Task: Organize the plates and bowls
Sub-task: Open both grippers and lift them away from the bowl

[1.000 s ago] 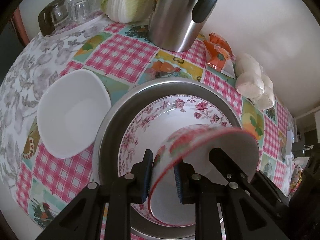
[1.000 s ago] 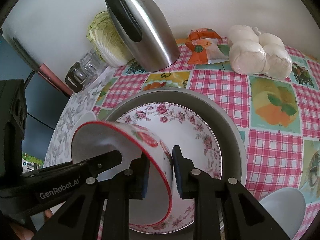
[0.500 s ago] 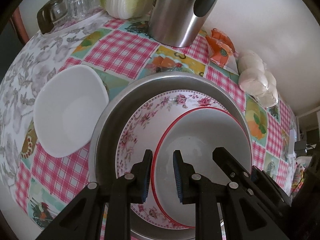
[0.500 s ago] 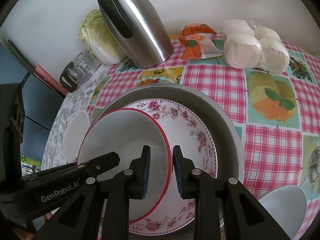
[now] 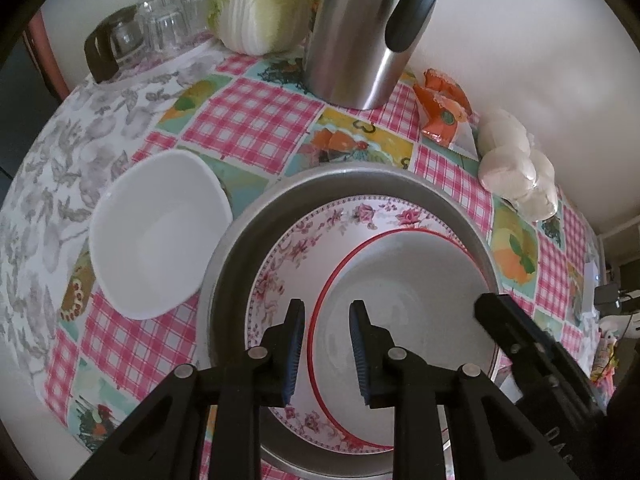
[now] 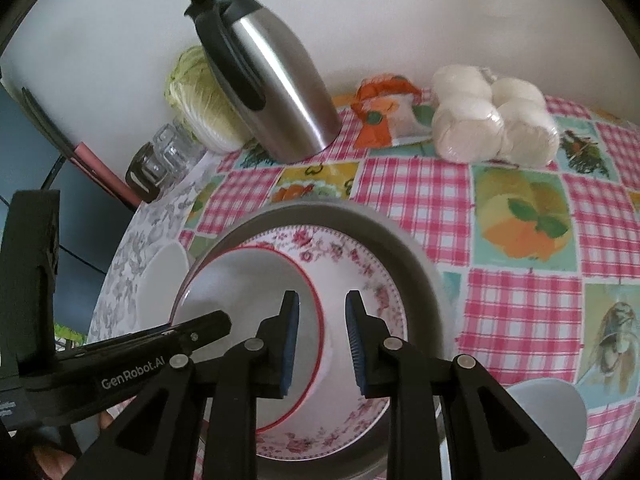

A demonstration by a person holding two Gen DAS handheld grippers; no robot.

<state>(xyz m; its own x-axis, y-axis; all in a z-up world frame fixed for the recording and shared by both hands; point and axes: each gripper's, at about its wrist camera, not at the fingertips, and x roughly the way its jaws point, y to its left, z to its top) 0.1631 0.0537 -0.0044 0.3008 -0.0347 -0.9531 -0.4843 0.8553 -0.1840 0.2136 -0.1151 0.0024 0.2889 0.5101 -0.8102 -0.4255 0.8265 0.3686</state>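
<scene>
My left claw (image 5: 326, 346) parted, blue ribbed pads either side of red-rimmed bowl (image 5: 404, 300) rim, not clamped. My right claw (image 6: 322, 338) same, spread across opposite rim. Bowl glossy white, round, sits upright in floral plate (image 5: 304, 236) (pink roses on border), plate nested in dull grey metal basin (image 5: 236, 248). Squarish white bowl (image 5: 156, 232) just beside basin on checked oilcloth (image 5: 248, 120). Brushed-steel jug (image 6: 276, 96) behind. "GenRobot.AI" printed on left claw's arm.

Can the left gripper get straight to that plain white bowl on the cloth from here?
Probably yes: the left gripper is open, and the white bowl sits uncovered just outside the metal pan on its side.
</scene>
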